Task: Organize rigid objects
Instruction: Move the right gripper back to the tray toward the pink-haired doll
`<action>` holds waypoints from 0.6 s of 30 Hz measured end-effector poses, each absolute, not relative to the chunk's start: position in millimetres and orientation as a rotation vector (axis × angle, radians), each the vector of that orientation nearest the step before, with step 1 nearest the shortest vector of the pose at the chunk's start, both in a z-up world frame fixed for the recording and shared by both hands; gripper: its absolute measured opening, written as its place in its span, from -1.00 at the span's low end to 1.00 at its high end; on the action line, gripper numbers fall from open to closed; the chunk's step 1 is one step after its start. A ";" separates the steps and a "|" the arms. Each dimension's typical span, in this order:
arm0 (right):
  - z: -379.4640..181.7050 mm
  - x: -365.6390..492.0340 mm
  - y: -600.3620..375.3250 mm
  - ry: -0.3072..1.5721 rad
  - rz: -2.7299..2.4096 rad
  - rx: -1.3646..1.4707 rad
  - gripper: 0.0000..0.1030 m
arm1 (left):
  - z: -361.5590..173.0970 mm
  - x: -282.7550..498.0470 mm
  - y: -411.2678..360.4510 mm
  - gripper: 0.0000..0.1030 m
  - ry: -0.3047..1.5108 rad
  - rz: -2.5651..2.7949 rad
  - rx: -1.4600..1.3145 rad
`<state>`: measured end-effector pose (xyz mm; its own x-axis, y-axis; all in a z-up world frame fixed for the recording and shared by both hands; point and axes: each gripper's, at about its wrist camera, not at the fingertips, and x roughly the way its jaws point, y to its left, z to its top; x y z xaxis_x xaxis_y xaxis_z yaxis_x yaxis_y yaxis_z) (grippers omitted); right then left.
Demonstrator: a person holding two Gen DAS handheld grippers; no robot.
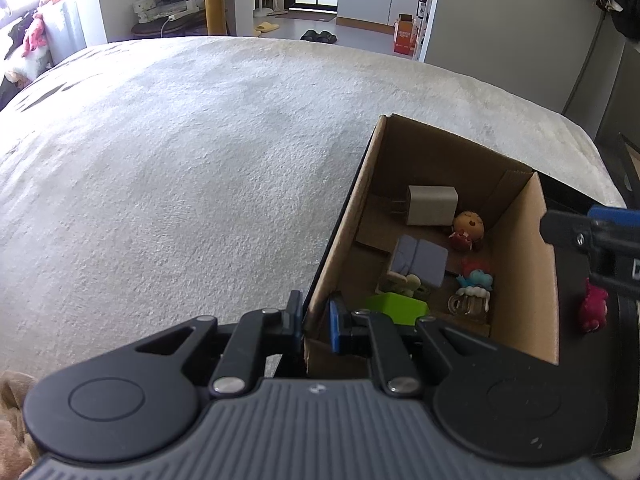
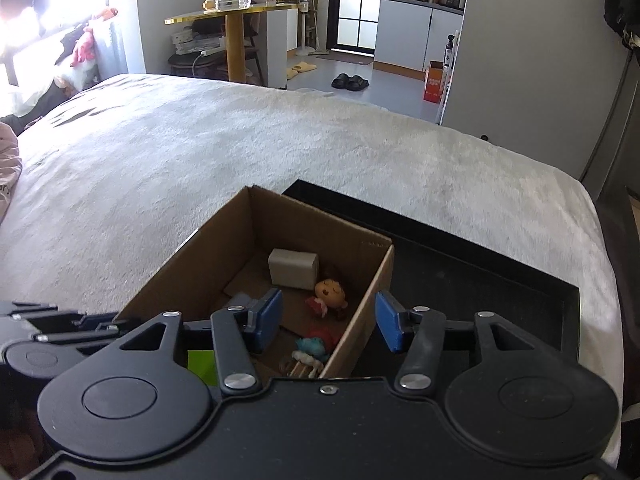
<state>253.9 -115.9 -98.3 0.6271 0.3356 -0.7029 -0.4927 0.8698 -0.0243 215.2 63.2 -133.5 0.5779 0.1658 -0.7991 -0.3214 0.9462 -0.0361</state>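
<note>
Left gripper (image 1: 316,324) nearest, clamped tight on near-left wall of cardboard box (image 1: 344,224). Right gripper (image 2: 328,320) part-open, straddling box's right wall, gripping nothing. Inside box: green block (image 1: 396,308), blue toy (image 2: 314,346), doll (image 2: 330,294), white charger (image 2: 294,274) farthest. Pink toy (image 1: 595,310) just right, on black tray (image 2: 480,280).

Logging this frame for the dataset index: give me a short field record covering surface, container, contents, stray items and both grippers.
surface: bed cover, off-white, textured
container: cardboard box, open top, beside a black tray
contents: white charger, round-headed figurine, lavender block, blue toy, beer-mug miniature, green piece
stray item: pink figurine, outside the box, on the tray
left gripper: shut on the box's left wall
right gripper: open, straddling the box's right wall, holding nothing
</note>
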 end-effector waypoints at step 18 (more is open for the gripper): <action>-120.4 242.5 -157.0 0.787 0.441 -0.164 0.29 | -133.4 217.6 52.3 -0.76 0.919 0.311 -0.115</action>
